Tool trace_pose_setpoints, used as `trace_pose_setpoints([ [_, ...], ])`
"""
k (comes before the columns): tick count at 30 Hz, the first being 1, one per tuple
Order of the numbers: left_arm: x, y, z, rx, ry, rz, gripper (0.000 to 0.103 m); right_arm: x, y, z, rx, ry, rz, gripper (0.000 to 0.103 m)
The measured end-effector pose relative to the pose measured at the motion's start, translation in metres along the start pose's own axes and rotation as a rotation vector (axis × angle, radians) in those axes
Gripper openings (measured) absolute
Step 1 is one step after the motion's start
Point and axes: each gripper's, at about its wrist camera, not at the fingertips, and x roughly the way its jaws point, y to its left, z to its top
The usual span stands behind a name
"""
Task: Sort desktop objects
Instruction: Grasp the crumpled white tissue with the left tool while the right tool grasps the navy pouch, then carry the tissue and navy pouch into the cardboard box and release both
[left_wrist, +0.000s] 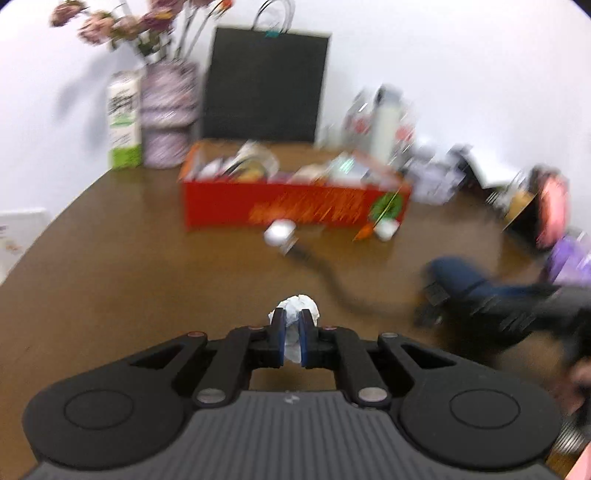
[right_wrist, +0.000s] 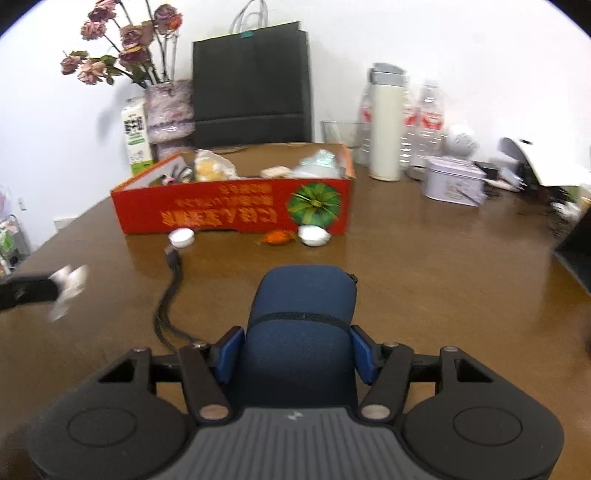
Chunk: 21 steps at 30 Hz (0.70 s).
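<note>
Pinching crumpled tissue (left_wrist: 298, 314) lightly in left tongs (left_wrist: 291, 341); could slip. Right tongs (right_wrist: 297, 350) clamped on blue pouch (right_wrist: 303, 317), near black cable (right_wrist: 168, 295): snag risk.

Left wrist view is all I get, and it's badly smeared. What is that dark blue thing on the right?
Observer: A navy zip pouch; the right claw is shut on it.
Operator: And the white bits in front of the red box?
Observer: Two small white round items with an orange wrapped candy between them.
Operator: The dark line on the table?
Observer: A black cable lying loose, its plug end near the red box.
</note>
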Motion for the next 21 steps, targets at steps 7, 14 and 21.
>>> trace_pose_setpoints([
  [7,-0.025,0.01,-0.049,-0.001,0.054,0.086,0.008,-0.045,-0.015,-0.038,0.053,0.056,-0.055,0.061],
  [14,-0.03,0.006,-0.064,0.041,-0.034,0.154,0.008,-0.054,-0.005,-0.059,0.006,0.031,-0.082,0.066],
  [21,-0.032,0.008,-0.069,0.017,-0.055,0.129,0.047,-0.052,-0.003,-0.059,0.002,0.023,-0.073,0.07],
])
